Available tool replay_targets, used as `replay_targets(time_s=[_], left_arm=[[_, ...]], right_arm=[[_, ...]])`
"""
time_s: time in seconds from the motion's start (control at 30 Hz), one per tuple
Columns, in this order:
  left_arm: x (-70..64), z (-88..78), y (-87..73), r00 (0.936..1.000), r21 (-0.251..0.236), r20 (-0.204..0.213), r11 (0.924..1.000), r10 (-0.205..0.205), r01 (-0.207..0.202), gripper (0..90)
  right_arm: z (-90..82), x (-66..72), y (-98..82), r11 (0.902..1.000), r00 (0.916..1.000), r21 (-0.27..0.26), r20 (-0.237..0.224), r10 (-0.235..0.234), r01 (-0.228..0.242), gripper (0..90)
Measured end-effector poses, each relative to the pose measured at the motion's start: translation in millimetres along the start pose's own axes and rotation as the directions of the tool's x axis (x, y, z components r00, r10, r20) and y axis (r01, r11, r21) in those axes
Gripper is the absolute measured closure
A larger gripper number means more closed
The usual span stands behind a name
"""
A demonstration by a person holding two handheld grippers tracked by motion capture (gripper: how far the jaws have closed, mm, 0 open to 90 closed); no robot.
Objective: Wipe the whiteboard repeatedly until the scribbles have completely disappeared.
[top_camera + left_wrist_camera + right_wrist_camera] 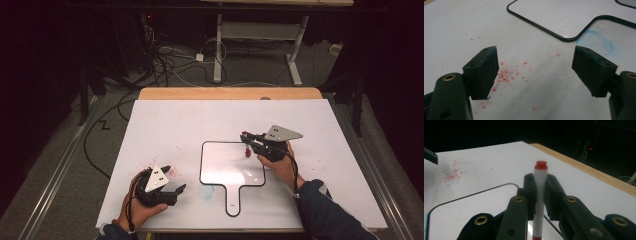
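Note:
A small whiteboard (225,167) with a black rim and a short handle lies flat mid-table. My right gripper (246,140) hovers over its upper right corner, shut on a white marker (247,150) with red ends that stands roughly upright. In the right gripper view the marker (540,177) is clamped between the black pads (529,187), its red end on top, with the whiteboard (474,205) below. My left gripper (175,178) sits low at the front left, open and holding nothing. Its pads (484,72) stand wide apart, and the whiteboard rim (564,38) lies ahead of them.
A white sheet (165,125) covers the table, with the wooden edge (230,93) at the back. Red specks (505,75) dot the sheet by the left gripper. A blue smudge (600,42) marks the sheet beside the handle. Cables and a desk frame (260,45) lie beyond.

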State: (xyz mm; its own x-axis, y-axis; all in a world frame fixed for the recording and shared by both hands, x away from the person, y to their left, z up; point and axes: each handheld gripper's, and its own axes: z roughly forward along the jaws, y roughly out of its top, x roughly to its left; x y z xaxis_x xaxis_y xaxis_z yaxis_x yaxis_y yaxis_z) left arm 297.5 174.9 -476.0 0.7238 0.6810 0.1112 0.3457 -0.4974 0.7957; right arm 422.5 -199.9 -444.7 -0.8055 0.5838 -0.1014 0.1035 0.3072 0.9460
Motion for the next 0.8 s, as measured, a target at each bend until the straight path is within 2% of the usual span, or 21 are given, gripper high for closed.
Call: replay_targets(time_s=[0.33,0.63,0.73,0.8], left_arm=[[-1.4,0.9,0.9,0.9999,0.006,-0.002,0.9999,0.01,-0.01,20.8],[-1.8,1.8,1.0,0.9999,0.008,0.004,0.9999,0.014,-0.014,20.8],[-1.4,1.6,0.7,0.9999,0.006,0.005,0.9999,0.012,-0.012,20.8],[-1.0,1.1,0.4,0.9999,0.006,0.004,0.9999,0.01,-0.01,20.8]], right_arm=[[-8.8,-10.9,-2.4,0.9996,0.9974,0.012,0.067,0.024,-0.025,81.5],[-10.0,3.6,-1.5,0.9993,0.9992,0.011,-0.017,0.036,-0.036,81.5],[-7.7,5.5,-0.4,0.9995,0.9995,0.015,-0.016,0.026,-0.026,81.5],[-6.6,3.9,-0.4,0.9997,0.9998,0.018,0.004,0.019,-0.019,81.5]])
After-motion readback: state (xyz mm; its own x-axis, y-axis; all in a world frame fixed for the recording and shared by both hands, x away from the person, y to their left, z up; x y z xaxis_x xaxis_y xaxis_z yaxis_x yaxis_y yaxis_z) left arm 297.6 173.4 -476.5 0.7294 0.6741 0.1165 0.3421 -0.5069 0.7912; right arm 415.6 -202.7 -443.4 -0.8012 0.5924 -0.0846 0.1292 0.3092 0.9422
